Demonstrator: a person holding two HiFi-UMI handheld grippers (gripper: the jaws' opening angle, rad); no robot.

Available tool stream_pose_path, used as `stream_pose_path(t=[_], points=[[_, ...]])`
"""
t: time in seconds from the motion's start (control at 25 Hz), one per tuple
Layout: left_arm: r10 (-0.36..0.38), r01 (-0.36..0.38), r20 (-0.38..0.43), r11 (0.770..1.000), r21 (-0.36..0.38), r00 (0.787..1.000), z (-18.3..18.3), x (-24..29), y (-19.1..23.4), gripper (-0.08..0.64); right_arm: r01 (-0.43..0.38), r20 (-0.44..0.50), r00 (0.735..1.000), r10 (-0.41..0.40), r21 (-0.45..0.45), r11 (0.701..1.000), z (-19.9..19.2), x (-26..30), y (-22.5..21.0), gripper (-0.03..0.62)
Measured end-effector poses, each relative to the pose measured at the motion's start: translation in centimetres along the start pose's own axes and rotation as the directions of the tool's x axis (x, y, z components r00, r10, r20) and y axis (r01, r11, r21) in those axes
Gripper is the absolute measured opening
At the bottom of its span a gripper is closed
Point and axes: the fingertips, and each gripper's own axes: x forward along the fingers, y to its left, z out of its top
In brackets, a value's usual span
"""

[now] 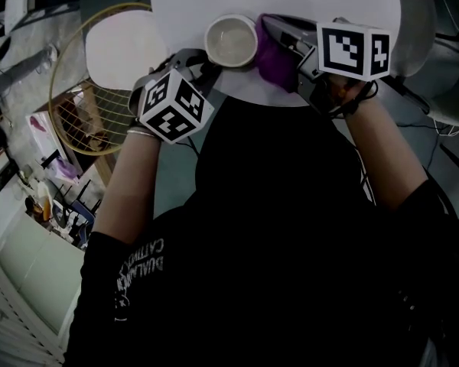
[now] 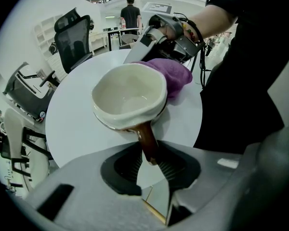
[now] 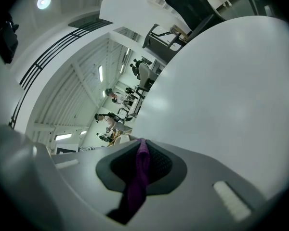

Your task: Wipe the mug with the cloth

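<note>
The left tongs [image 2: 151, 163] are clamped on the brown handle [image 2: 147, 138] of the cream mug [image 2: 128, 96]. The mug sits tilted over the round white tabletop [image 2: 72, 124], near its 6 o'clock edge in the head view. At the mug's 3 o'clock, the purple cloth [image 2: 172, 74] lies against its side, pinched tight in the right tongs [image 3: 140, 150].

Cream mug [image 2: 127, 94], brown handle [image 2: 148, 142], purple cloth [image 2: 176, 75], white table [image 2: 71, 125]
</note>
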Motion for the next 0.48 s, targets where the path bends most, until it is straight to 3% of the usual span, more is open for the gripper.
stream_pose_path(t=[0.48], points=[[-0.002, 0.002, -0.006, 1.0, -0.004, 1.0, 0.0, -0.2, 0.4, 0.086, 0.054, -0.061, 0.997, -0.052, 0.032, 0.998, 0.7, 1.2, -0.6, 0.028]])
